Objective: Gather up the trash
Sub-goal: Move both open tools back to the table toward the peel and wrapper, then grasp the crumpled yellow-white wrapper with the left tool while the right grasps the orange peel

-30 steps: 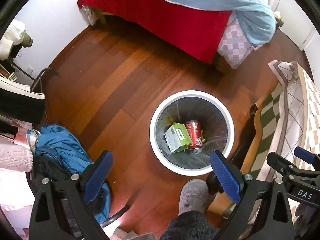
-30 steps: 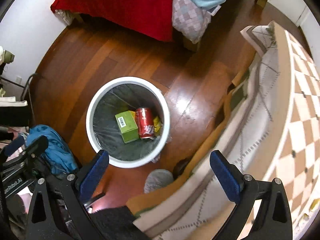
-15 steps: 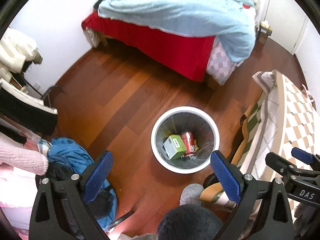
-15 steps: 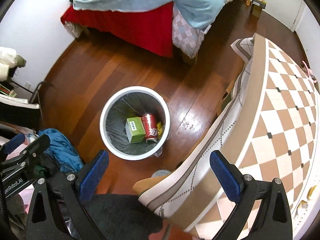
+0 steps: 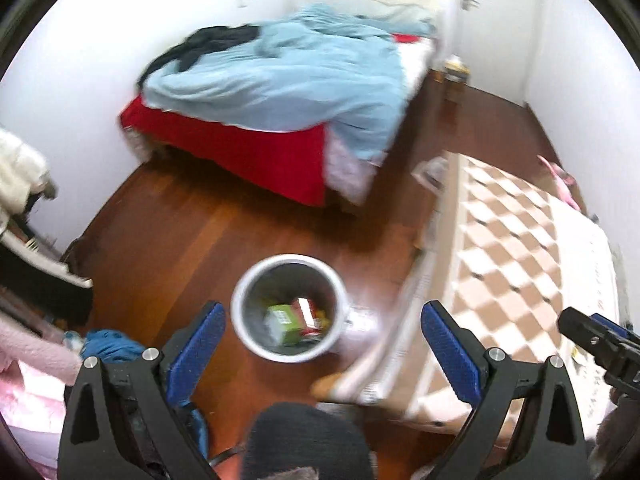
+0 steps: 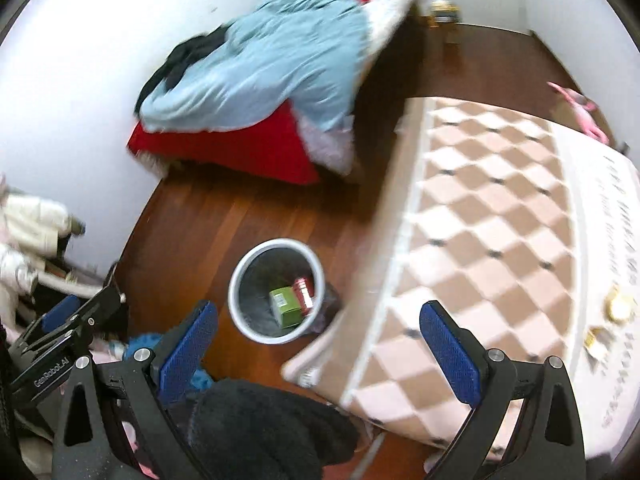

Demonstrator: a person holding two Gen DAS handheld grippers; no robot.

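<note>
A white round trash bin (image 5: pixel 248 280) (image 6: pixel 240 268) with a dark liner stands on the wooden floor. Inside it lie a green box (image 5: pixel 284 322) (image 6: pixel 284 306) and a red can (image 5: pixel 306 312) (image 6: pixel 304 292). My left gripper (image 5: pixel 320 328) is open and empty, held high above the bin. My right gripper (image 6: pixel 318 328) is open and empty too, high over the bin and the table edge. Small yellowish scraps (image 6: pixel 618 306) lie on the checkered tablecloth at the far right. Both views are motion-blurred.
A table with a pink checkered cloth (image 5: pixel 520 248) (image 6: pixel 492 240) fills the right side. A bed with a red sheet and light-blue duvet (image 5: pixel 288 80) (image 6: pixel 264 64) stands at the back. Blue clothing (image 5: pixel 108 350) and pale garments (image 6: pixel 28 224) pile at the left.
Both grippers have risen and tilted up, so the bin looks smaller and more of the bed, walls and tabletop shows. Both stay open and empty.
</note>
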